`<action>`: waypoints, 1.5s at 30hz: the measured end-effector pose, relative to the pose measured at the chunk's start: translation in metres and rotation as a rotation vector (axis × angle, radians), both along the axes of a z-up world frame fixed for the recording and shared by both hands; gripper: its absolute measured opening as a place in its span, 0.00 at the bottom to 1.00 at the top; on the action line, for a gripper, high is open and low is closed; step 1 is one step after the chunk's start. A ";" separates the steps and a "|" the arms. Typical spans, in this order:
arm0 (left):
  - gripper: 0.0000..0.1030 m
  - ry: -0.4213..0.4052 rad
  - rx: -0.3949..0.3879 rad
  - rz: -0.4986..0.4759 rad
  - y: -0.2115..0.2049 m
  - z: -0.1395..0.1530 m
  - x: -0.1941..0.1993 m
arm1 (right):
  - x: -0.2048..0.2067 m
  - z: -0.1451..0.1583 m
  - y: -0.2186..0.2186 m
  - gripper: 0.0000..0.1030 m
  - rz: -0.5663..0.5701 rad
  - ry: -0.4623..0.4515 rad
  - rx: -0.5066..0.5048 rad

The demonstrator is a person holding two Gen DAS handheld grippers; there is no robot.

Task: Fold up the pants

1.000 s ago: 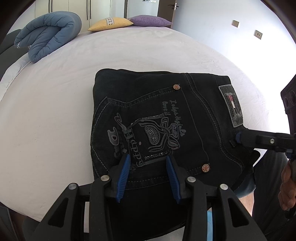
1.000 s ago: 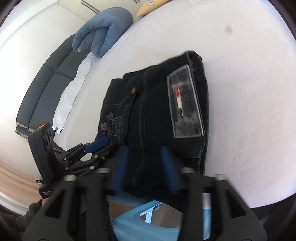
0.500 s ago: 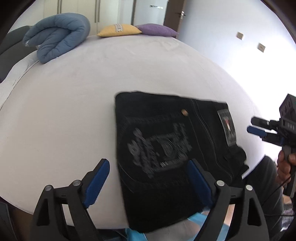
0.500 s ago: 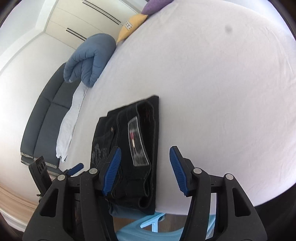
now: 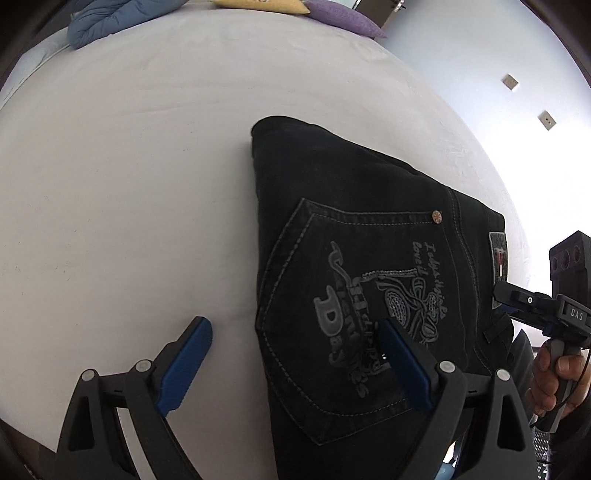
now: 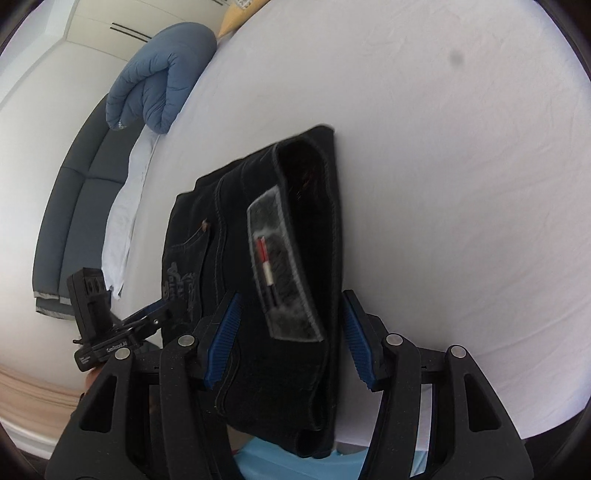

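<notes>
White bed (image 5: 147, 184): one folded pants (image 5: 369, 258), two spread grippers.

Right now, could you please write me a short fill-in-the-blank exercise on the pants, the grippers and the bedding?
1. The folded pants are ____ in colour.
2. Both the left gripper and the right gripper have their jaws ____.
3. The pillow beside the yellow pillow is ____.
4. The rolled duvet at the far end of the bed is ____.

Missing words: black; open; purple; blue
</notes>
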State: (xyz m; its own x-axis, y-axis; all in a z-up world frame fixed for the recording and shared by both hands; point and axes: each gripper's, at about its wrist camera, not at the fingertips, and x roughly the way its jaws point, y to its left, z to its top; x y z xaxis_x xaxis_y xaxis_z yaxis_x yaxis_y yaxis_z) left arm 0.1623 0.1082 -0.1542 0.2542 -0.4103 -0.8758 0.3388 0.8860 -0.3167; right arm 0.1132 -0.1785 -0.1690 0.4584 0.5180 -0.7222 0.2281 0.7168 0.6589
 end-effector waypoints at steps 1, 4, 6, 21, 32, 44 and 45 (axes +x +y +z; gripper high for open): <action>0.90 0.003 -0.008 -0.016 -0.003 0.001 0.000 | 0.000 0.000 0.003 0.52 0.001 -0.001 -0.006; 0.76 0.010 -0.036 -0.059 -0.010 0.002 0.001 | 0.006 -0.004 0.008 0.52 -0.012 0.008 0.019; 0.69 0.016 -0.044 -0.068 -0.013 0.001 0.001 | 0.009 -0.006 0.010 0.52 -0.024 0.013 0.050; 0.26 0.005 -0.102 -0.016 -0.004 0.011 -0.011 | 0.009 0.005 0.020 0.16 -0.009 -0.013 -0.056; 0.20 -0.071 -0.194 0.030 0.013 0.062 -0.017 | 0.006 0.066 0.016 0.15 0.052 -0.158 -0.086; 0.20 -0.215 -0.243 -0.026 0.004 0.152 0.035 | 0.033 0.148 -0.027 0.15 0.031 -0.322 -0.104; 0.20 -0.226 -0.242 -0.031 0.006 0.159 0.041 | 0.036 0.154 -0.031 0.15 0.029 -0.332 -0.111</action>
State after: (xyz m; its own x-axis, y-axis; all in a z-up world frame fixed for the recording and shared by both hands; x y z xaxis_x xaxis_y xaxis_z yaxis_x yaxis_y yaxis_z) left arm 0.2036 0.1143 0.0046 0.4154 -0.6101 -0.6747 0.4499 0.7824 -0.4305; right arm 0.1495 -0.2096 -0.0150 0.6638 0.4609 -0.5890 -0.0073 0.7915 0.6111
